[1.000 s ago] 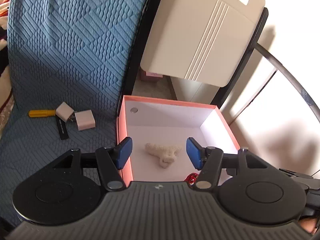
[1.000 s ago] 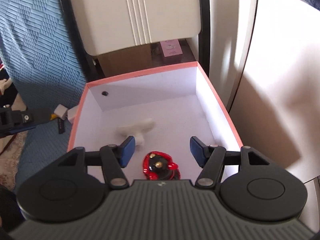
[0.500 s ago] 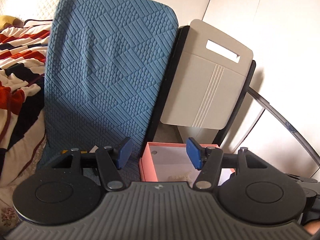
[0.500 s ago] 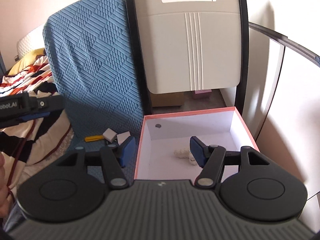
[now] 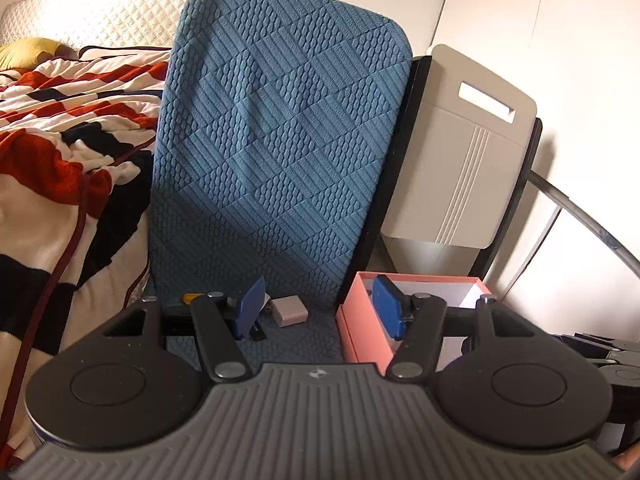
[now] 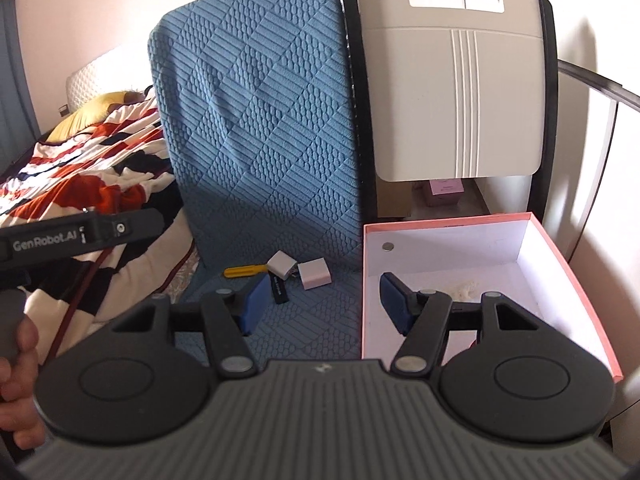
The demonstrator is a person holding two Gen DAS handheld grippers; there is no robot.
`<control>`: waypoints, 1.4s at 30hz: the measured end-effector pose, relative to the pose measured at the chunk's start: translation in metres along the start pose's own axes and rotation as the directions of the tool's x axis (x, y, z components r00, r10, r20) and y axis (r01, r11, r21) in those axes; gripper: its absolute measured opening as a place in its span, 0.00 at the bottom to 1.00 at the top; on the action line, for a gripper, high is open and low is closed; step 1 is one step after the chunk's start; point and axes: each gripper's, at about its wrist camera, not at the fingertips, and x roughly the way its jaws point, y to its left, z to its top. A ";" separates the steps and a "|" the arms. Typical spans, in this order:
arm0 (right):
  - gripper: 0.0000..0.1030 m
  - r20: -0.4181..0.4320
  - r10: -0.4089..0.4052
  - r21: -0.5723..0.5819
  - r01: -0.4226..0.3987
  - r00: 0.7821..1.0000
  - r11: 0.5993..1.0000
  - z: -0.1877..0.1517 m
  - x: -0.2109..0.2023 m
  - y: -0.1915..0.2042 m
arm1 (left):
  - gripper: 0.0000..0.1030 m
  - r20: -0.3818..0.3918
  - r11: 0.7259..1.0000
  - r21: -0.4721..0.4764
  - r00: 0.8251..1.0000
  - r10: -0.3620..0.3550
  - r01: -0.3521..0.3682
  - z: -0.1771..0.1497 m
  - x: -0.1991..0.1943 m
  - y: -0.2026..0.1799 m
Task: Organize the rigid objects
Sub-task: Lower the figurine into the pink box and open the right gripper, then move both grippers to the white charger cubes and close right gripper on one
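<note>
Both tongs released and empty: left tongs, right tongs; approach white adapters at 11 o'clock, pinch flat sides, carry to pink box.

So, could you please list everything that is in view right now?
Box: one, pink outside, white inside, right of the blue seat.
Fuzzy piece: one, cream, inside the box.
Chargers: two, pale, on the seat.
Screwdriver: one, yellow, left of the chargers.
Black stick: one, in front of the chargers.
Seat cover: one, blue.
Chair back: one, beige.
Blanket: one, red, white, black.
Left gripper: fingers open, empty.
Right gripper: fingers open, empty.
Hand: one, lower left.
</note>
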 end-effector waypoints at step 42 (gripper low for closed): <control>0.61 -0.093 0.019 -0.110 -0.029 0.996 0.994 -0.092 0.107 0.048 | 0.64 -0.200 1.000 -0.017 0.980 0.015 -0.019 -0.088 0.134 0.083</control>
